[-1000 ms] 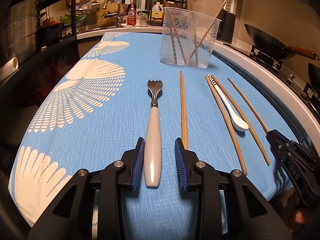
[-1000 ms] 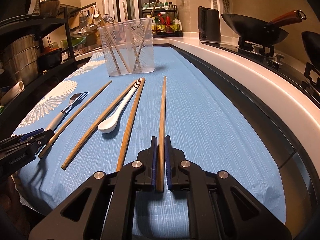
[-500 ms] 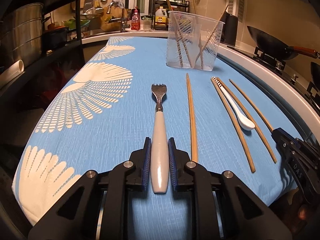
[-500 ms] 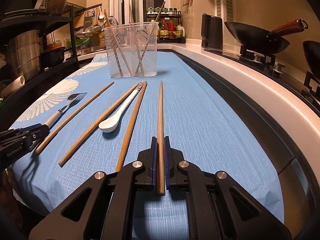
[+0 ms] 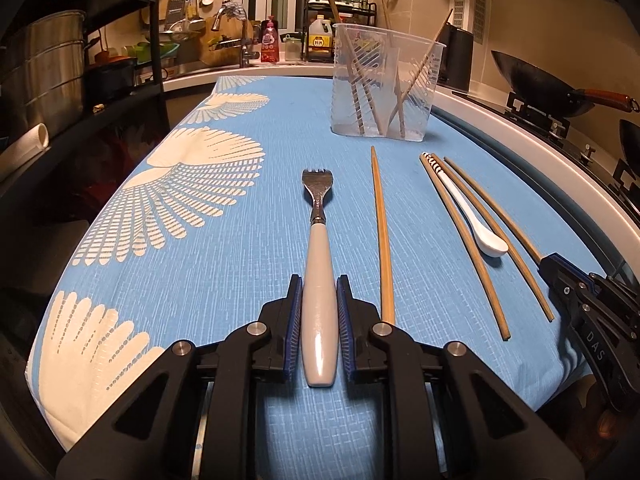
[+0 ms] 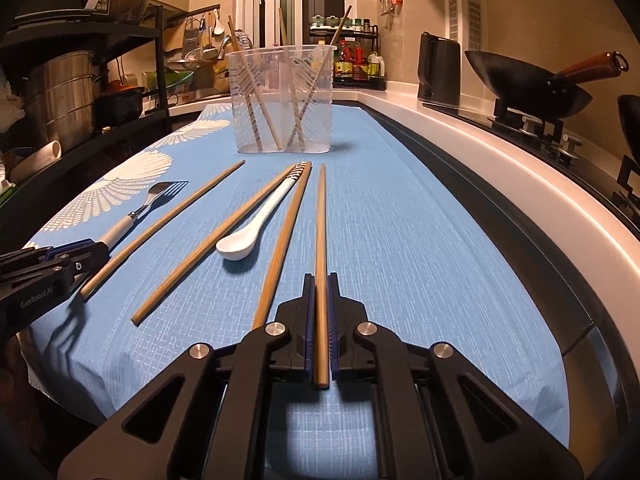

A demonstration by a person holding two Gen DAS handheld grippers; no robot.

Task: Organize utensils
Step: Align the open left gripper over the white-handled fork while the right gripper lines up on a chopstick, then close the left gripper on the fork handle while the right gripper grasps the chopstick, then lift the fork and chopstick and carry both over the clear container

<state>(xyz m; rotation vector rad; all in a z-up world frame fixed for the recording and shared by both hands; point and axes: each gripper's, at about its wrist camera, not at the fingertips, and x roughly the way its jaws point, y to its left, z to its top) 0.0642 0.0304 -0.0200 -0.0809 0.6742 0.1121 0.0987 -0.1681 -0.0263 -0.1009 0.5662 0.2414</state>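
Dim warm-lit kitchen: beige walls [image 6: 520, 20], dark shelving [image 5: 132, 40], tall window [image 6: 296, 8] behind the sink [image 5: 224, 46]

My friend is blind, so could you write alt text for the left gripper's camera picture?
A black two-finger left gripper clamps the white handle of a metal fork lying on a blue tablecloth with white fan shapes. To its right lie wooden chopsticks and a white ceramic spoon; behind, a clear plastic container holds more chopsticks.

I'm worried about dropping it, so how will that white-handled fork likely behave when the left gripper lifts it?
The fork is gripped near its handle end, so the metal head will probably droop forward. The glossy, rounded handle looks slippery between the left gripper pads. It looks stiff, so it should not bend.
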